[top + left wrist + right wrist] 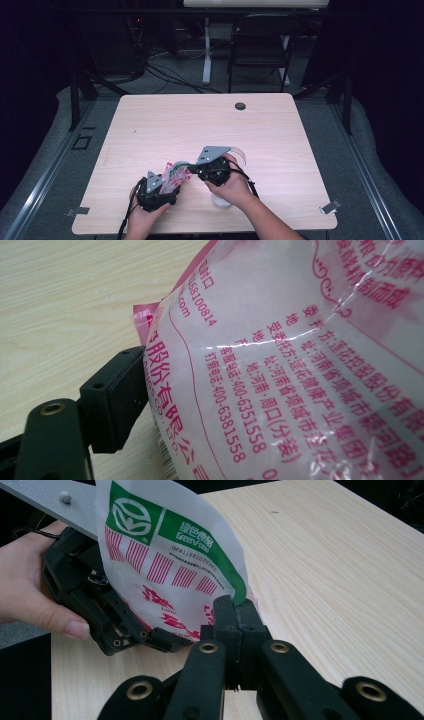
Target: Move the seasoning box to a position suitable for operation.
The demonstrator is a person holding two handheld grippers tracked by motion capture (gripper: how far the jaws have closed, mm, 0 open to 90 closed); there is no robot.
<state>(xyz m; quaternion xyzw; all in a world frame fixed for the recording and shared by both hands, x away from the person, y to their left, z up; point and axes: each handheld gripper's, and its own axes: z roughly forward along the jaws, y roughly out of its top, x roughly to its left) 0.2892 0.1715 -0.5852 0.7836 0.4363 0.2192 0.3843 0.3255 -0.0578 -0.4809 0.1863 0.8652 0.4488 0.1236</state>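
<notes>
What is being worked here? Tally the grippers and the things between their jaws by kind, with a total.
Grippers: 2 (left gripper, right gripper)
Printed plastic bag: 1
Total: 3

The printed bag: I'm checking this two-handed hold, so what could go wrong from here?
The right gripper pinches only the thin edge of the printed bag, so the film could slip out or tear. The left gripper has the bag between its jaws, but how firmly they grip is unclear; the bag could sag onto the table.
</notes>
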